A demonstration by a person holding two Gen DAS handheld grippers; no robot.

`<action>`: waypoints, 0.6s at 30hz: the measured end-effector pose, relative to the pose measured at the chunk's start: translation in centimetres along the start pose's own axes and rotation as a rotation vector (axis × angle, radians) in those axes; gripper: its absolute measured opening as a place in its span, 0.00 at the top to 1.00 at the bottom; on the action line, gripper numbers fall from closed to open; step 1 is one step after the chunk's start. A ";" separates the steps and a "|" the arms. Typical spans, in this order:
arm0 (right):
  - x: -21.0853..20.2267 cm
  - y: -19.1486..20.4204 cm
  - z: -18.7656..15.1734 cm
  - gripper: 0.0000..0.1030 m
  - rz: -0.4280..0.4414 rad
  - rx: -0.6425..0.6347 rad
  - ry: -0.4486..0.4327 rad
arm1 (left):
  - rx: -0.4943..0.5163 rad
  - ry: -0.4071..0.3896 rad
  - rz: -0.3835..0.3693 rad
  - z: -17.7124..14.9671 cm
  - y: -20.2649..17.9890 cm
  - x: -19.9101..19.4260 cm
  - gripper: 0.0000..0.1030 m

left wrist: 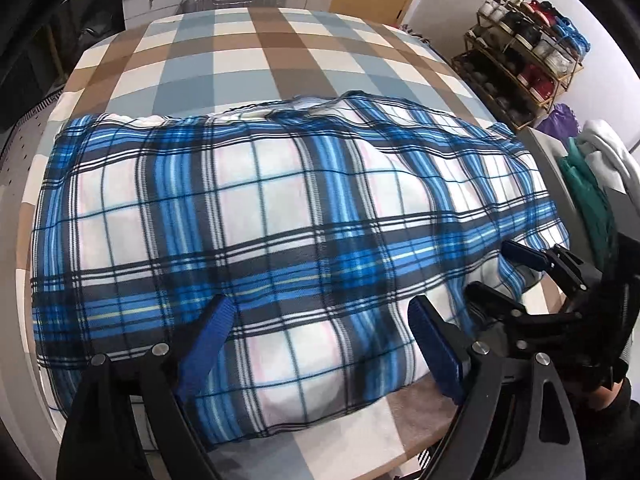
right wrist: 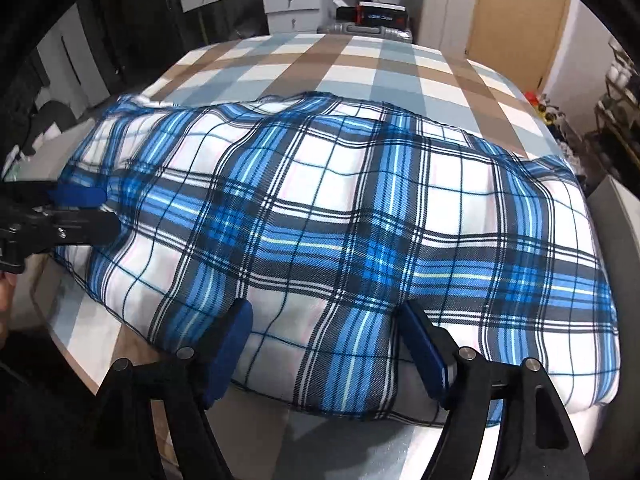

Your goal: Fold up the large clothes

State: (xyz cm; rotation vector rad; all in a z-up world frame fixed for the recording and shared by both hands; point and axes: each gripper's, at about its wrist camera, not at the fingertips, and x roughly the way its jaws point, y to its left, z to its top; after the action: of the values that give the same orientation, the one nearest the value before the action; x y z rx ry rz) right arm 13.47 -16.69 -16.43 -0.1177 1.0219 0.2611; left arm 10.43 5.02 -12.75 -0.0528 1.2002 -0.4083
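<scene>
So the blue plaid garment (left wrist: 256,216) is spread flat across the table (left wrist: 248,44), which has a big brown, grey-blue and white checked cover. In the left wrist view it fills the middle of the frame from the left edge almost to the right, with the bare checked cover showing above it in the upper half.

Left gripper (left wrist: 320,320) sits at the bottom centre of its own view, jaws spread wide over the near part of the fabric, not pinching anything. The blue pads (left wrist: 208,336) hover right at the cloth, can't tell if they touch.

Right gripper (right wrist: 324,328) is the same deal at the bottom of its view: jaws released, wide apart, plaid showing between them near the near hem. No fabric gripped as far as I can see.

Each gripper also shows up at the edge of the other's view, at the ends of the garment. Shoe rack (left wrist: 520,56) in the upper right of the left view.
</scene>
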 end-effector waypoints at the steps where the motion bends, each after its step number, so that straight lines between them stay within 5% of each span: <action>1: -0.2 -0.1 0.0 0.27 0.006 0.005 -0.003 | -0.004 -0.007 0.004 0.0 0.2 -0.3 0.17; 5: -3.5 -2.6 0.5 0.30 0.037 0.105 -0.114 | -0.021 -0.045 0.028 -0.6 0.7 -1.8 0.17; 7: -4.8 -5.1 0.4 0.28 -0.015 0.206 -0.162 | -0.027 -0.024 0.082 -0.5 1.4 -1.1 0.17; 11: -2.0 -8.2 -0.2 0.26 -0.089 0.299 -0.016 | -0.024 0.023 0.154 -0.2 2.2 1.0 0.16; 14: -0.9 -7.1 0.0 0.19 -0.131 0.207 0.021 | -0.008 0.027 0.199 -0.2 1.5 1.2 0.16; 16: -0.8 -6.8 0.1 0.19 -0.151 0.213 0.021 | -0.027 0.027 0.172 0.1 1.6 0.8 0.16; 18: -0.9 -7.2 0.0 0.19 -0.140 0.233 0.024 | -0.093 -0.021 0.066 0.6 2.1 -0.9 0.16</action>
State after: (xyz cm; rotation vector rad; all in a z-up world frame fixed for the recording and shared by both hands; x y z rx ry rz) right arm 14.94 -23.74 -15.82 0.0190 1.0554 0.0121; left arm 11.32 7.17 -12.20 -0.0973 1.1964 -0.2936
